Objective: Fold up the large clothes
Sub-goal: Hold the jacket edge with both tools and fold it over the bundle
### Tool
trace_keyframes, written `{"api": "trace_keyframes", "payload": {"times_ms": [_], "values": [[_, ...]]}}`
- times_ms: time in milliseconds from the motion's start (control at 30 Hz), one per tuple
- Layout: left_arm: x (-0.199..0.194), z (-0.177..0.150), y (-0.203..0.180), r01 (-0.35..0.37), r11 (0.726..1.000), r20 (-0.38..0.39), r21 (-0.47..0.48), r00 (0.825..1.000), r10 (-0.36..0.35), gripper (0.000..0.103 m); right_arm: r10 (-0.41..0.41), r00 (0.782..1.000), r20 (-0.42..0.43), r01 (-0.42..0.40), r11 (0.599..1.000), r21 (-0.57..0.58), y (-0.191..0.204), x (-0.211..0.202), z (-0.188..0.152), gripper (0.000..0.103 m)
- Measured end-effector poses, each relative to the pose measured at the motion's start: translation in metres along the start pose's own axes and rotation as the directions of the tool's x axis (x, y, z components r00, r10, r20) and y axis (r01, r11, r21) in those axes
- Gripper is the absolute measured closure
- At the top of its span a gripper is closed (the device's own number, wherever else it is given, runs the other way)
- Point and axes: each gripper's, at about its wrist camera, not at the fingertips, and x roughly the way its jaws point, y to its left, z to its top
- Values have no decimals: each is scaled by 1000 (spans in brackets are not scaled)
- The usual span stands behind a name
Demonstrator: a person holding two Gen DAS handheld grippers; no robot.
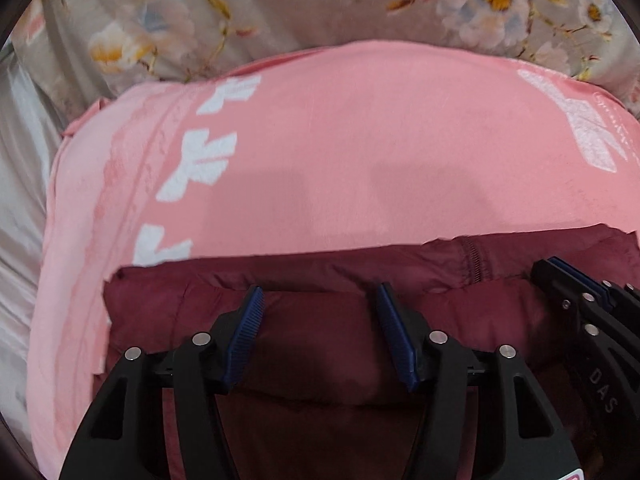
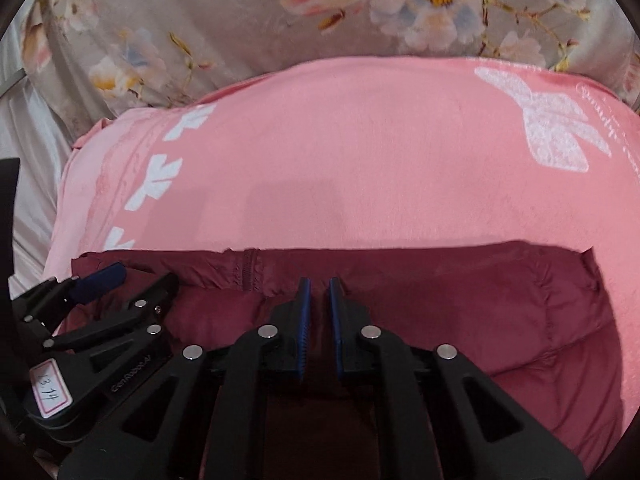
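Observation:
A dark red padded jacket lies folded on a pink blanket; its zipper runs near the top edge. My left gripper is open, its blue pads spread above the jacket, holding nothing. My right gripper hovers over the jacket beside the zipper, its pads nearly together with a thin gap and nothing visibly between them. Each gripper shows in the other's view: the right one at the right edge, the left one at the lower left.
The pink blanket has white bow prints and lies on a grey floral bedsheet. Pale shiny fabric lies at the left edge.

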Motion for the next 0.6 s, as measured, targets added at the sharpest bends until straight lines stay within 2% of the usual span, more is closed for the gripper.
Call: {"api": "trace_keyframes", "payload": {"times_ms": [133,333,600], "values": [[11,-11,7,18,998,20,-54,1000,-17,42,10,1000,-11,-10,1000,4,-2,10,-11,95],[10,-23,3,-7,998,78,-60,997,12,42,0,1000,18,1,1000,-20,3,7,-23,95],[11,-25,4,-11,998,89,-58,996,17,42,-5,999,38,6,999,-42,4,9,-24,95]]}}
